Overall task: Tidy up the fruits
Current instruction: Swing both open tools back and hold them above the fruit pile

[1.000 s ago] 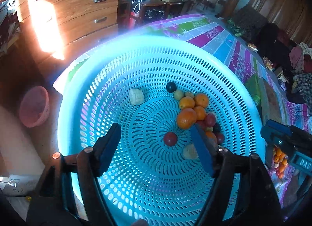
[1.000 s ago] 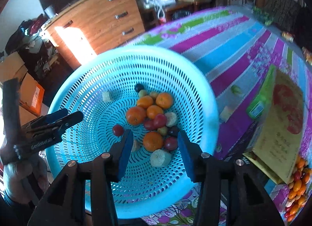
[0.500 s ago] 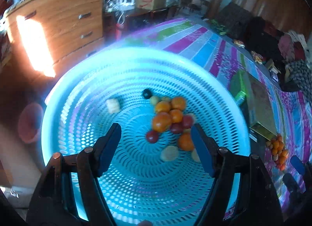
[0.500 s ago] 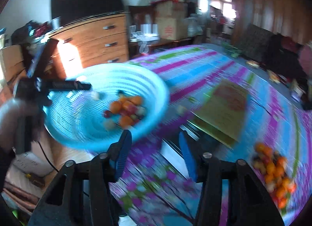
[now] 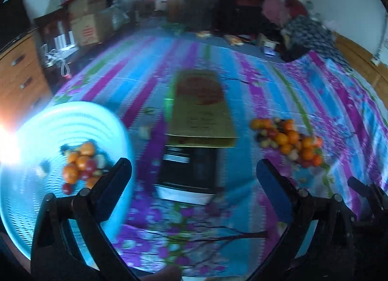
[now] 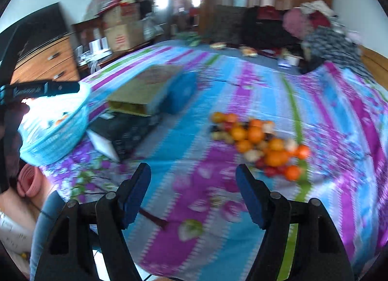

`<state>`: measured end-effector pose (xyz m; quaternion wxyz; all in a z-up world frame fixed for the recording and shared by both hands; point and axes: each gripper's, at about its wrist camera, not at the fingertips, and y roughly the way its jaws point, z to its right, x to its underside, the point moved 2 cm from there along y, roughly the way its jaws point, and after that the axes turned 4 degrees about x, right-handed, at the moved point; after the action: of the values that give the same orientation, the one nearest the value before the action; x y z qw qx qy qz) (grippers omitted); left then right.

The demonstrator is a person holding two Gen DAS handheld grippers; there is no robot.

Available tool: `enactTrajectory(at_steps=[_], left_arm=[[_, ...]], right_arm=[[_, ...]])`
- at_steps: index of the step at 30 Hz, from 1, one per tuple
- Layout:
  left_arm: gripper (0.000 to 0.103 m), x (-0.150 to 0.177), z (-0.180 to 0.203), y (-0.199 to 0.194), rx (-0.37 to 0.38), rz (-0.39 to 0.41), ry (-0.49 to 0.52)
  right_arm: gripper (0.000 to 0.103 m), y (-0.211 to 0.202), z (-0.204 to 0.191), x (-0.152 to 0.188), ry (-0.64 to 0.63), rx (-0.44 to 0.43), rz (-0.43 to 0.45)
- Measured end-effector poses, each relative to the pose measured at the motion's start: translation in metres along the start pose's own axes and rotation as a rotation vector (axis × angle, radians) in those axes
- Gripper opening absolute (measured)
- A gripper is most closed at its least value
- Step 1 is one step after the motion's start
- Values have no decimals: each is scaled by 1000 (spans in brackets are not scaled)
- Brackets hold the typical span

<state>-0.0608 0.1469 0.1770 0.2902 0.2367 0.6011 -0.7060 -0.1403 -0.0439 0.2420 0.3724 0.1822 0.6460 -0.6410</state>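
Observation:
A pile of small orange, red and pale fruits (image 5: 288, 139) (image 6: 259, 140) lies on the striped bedspread. A cyan perforated basket (image 5: 31, 208) (image 6: 55, 135) at the left holds more such fruits (image 5: 80, 164). My left gripper (image 5: 194, 169) hangs over the bedspread between basket and pile, its jaws opening wide with nothing between them. My right gripper (image 6: 192, 179) sits in front of the pile and a little left of it, jaws opening, also empty. The left gripper's body (image 6: 41, 88) shows over the basket in the right wrist view.
A flat yellow-green box (image 5: 201, 113) (image 6: 143, 87) lies on a dark box (image 5: 191, 169) between basket and pile. A wooden dresser (image 5: 17, 80) and cardboard cartons (image 6: 121, 31) stand at the left. Clothes (image 6: 322, 31) are heaped at the back right. A pink basket (image 6: 28, 181) sits on the floor.
Both grippers swung right, away from the basket, which slid to the left edge of both views. The fruit pile on the bedspread came into view. Both pairs of jaws widened.

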Motion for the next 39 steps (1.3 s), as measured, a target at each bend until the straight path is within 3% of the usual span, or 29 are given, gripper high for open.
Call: enactTrajectory(at_steps=[7, 11, 20, 25, 29, 39], left_arm=[[103, 7, 46, -17, 66, 9, 49], [103, 11, 60, -29, 68, 34, 60], [103, 14, 93, -23, 61, 9, 111], [103, 18, 107, -4, 53, -35, 138], [103, 23, 116, 23, 54, -101, 160], [103, 52, 131, 86, 102, -271, 172]], right_arm=[[78, -21, 50, 19, 68, 101, -9], [79, -24, 62, 30, 80, 118, -22], [79, -23, 78, 44, 117, 119, -39], [80, -11, 85, 45, 121, 107, -59], [86, 3, 93, 52, 130, 94, -78], [86, 24, 131, 94, 232, 72, -130]])
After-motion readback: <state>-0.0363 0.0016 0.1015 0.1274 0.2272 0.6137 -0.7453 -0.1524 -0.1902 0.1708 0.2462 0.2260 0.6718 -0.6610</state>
